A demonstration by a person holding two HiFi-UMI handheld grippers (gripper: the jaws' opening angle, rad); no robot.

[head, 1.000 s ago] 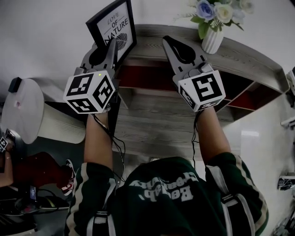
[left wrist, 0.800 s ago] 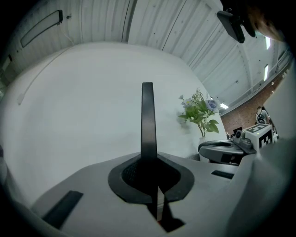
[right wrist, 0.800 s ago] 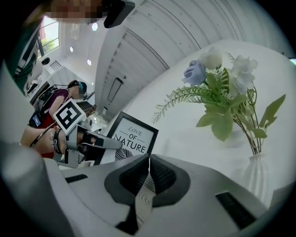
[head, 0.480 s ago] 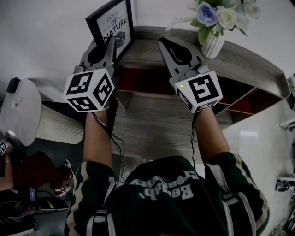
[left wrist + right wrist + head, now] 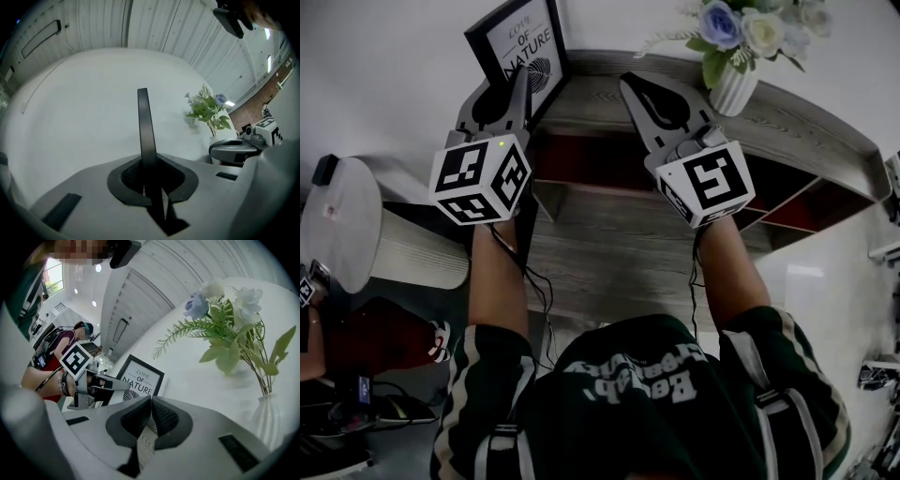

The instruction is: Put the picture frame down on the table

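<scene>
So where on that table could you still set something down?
The bare stretch of table top between the picture frame and the white vase is free, and so is the strip beyond the vase toward the right end. The left end is crowded: the frame fills it.

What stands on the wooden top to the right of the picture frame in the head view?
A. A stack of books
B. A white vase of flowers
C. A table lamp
B: a white vase holding flowers stands right of the picture frame.
</scene>
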